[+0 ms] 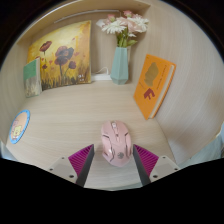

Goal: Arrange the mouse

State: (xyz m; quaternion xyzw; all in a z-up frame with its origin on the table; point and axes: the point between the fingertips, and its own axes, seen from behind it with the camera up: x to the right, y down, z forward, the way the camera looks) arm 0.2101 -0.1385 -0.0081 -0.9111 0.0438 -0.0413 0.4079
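Currently the gripper (115, 163) fingers are spread wide; pink mouse (115, 141) rests on the table (70, 120) between them, gaps either side.

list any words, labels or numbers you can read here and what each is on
None can be read.
Orange book leaning on the wall: marks on its cover, too small to read.
Flower painting: no text visible.
Round blue-rimmed disc: printing too blurred to read.
Pink mouse, on the table between the open gripper fingers: no visible logo.
Vase: no label.
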